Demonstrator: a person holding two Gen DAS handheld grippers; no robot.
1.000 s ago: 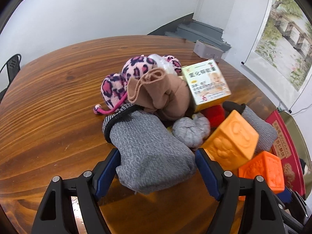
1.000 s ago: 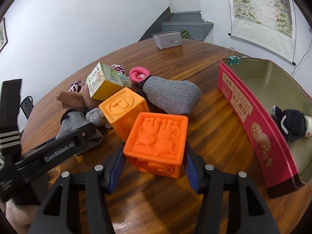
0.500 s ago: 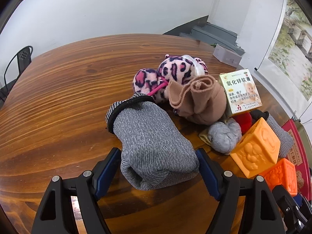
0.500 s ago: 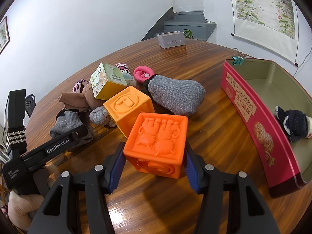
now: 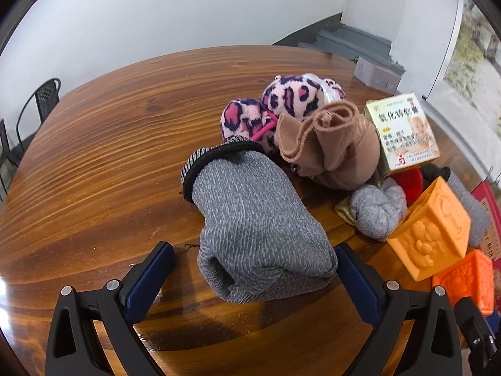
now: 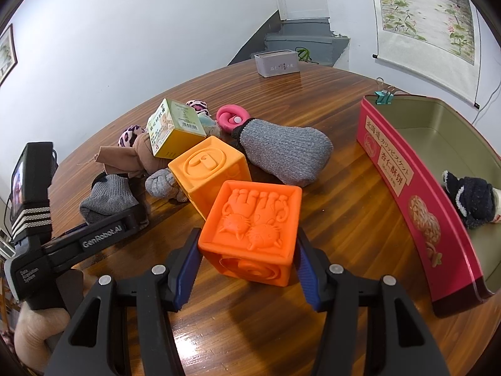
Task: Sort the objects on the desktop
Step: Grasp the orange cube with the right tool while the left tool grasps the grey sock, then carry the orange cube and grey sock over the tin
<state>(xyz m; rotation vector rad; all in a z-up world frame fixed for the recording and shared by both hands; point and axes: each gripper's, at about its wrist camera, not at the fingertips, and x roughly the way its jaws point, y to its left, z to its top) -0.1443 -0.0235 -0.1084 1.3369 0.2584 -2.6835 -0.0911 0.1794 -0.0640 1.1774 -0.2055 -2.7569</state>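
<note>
Sock (image 5: 256,228), grey knit, lies on the bench (image 5: 103,163) between the pads of the left gripper (image 5: 255,277). Jaws are opening; left pad clearly off the cloth, right pad just at its edge. Sock sits left of the heap, cuff to the far side.

Cube (image 6: 253,228), dark orange, is pinched by the right gripper (image 6: 247,263), both pads against its sides, near edge of the bench, just left of the tin (image 6: 404,188).

Risks, as judged:
- Right pad of the left gripper may drag the sock's loose knit when pulled away, tugging it back toward the heap.
- Sock's cuff touches the leopard plush (image 5: 272,109) and tan cloth (image 5: 332,144); any drag could pull those along.
- Cube is soft-looking rubber; the grip may let it twist or pop out during a lift over the tin wall.
- Cube leans against the paler cube (image 6: 209,172); lifting could tip that one and the carton (image 6: 175,131) propped on the heap.
- Tin wall is tall; a low carry would knock it.

Containers: tin, red outside, gold inside, holds a dark fuzzy sock (image 6: 469,197) with white trim, against its near right side. Rest of the visible floor is bare. Binder clip (image 6: 384,97) on its far corner. Small grey box (image 6: 277,62) at the far edge; contents not visible.
</note>
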